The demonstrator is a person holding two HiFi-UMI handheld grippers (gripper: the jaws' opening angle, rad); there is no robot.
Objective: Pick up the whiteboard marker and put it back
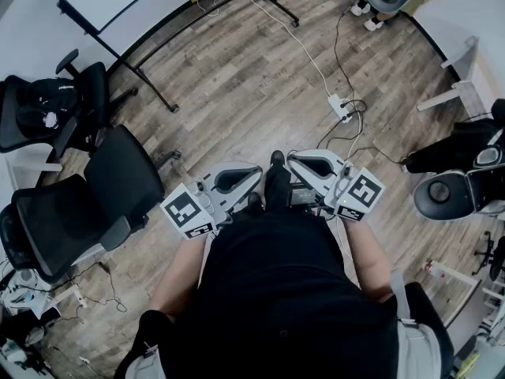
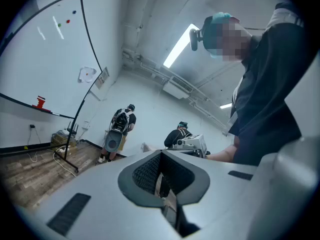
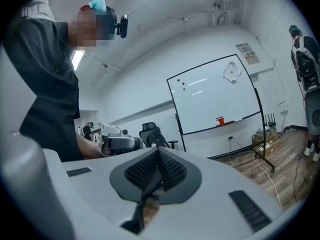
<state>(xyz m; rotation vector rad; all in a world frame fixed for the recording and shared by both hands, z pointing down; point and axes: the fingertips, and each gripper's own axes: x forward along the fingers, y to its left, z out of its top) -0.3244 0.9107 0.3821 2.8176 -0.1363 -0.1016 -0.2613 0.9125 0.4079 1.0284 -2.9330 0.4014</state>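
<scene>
1. The left gripper (image 2: 161, 155) is closed with nothing between its pads. It is held level at the person's waist.
2. The right gripper (image 3: 157, 156) is in the same state: its ribbed pads meet and it holds nothing. In the head view the two tools sit side by side with their tips turned toward each other.
3. No view shows the marker clearly. The whiteboard (image 3: 215, 99) has a tray (image 3: 202, 131) along its lower edge. On the tray sits a small red object (image 3: 220, 120), with a thin pale stick (image 3: 238, 119) just beside it. Either one could be the marker, but both are too small to tell.
4. From the right gripper, the board lies ahead of the jaws and a little to their right, well apart, across open wood floor (image 1: 237, 77).
5. From the left gripper, the board is far off to the left of the jaws, so this tool points away from it.
6. Judging by the head view, the board stands on the person's left. That puts the left hand nearer, though neither tool is within reach.
7. Anything on the tray probably lies lengthwise along it. The jaws would then need to close across the marker's barrel, not along it, after the person walks over and opens them.
</scene>
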